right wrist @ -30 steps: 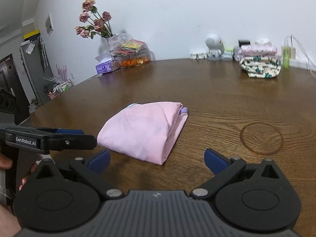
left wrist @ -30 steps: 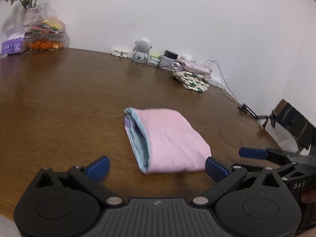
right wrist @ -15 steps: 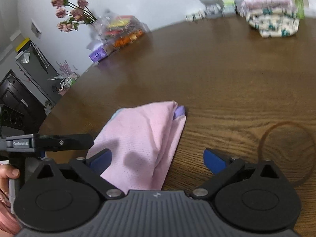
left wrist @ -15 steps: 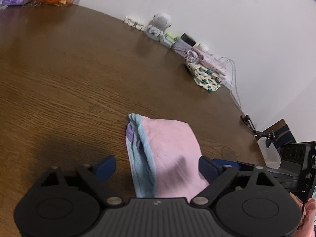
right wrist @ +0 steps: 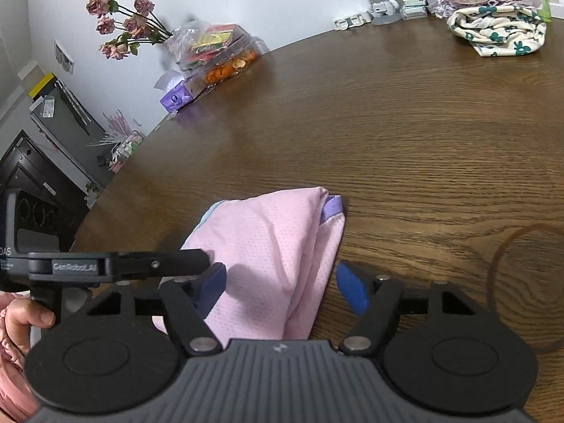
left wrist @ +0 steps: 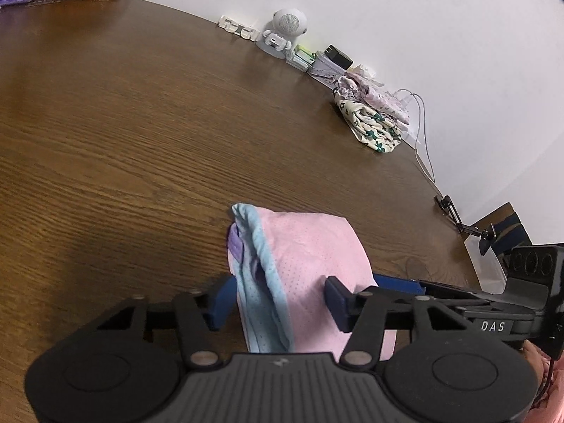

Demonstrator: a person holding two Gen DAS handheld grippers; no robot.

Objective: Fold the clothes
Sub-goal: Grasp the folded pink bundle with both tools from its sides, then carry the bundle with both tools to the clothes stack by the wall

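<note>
Two grippers straddle the near edge of one folded pink garment (left wrist: 310, 257), which lies on the brown wooden table (left wrist: 123, 134) at about 6 o'clock in both wrist views, its light blue lining and purple trim showing along the left fold in the left view. The left gripper (left wrist: 278, 299) has just been closing, with the blue-lined edge between its blue pads, yet the pads still stand apart from the cloth and nothing is pinched; the right gripper (right wrist: 280, 287) has likewise just been closing around the pink fold near the purple tab, its pads also clear of the fabric. Several things could go wrong, in my judgement. If either claw closes on the top layer alone, the stacked layers may peel open and undo the fold when lifted. The mesh looks thin and slippery, so a shallow bite at the very edge could slide out. The two tools sit close together, the right one's finger showing at 4 o'clock in the left view, so they might knock each other as they shut. Uneven lifting would likely skew the bundle. The folded floral clothes (right wrist: 497, 31) at 1 o'clock in the right view lie well apart, out of harm's way.
</note>
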